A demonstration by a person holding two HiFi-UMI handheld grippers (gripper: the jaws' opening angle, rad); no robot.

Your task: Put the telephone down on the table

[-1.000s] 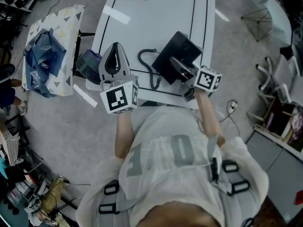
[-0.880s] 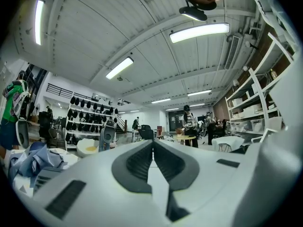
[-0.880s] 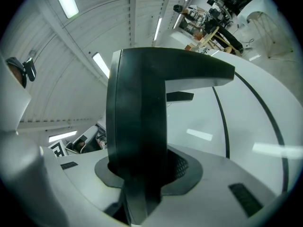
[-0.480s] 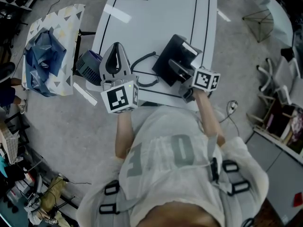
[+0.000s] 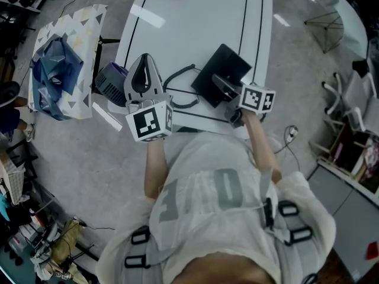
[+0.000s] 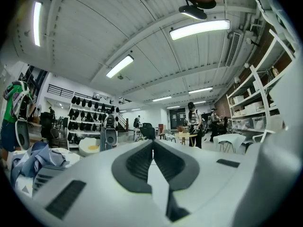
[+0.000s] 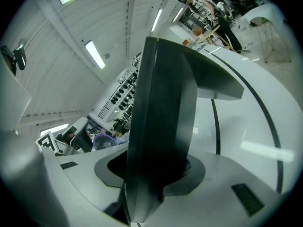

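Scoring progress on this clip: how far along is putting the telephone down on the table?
Done: the telephone is over the white table, its cord lying on the top. In hand: the right tool is clamped on its edge; whether it touches the table I cannot tell. To do: set it flat and release. The left tool is shut and empty.
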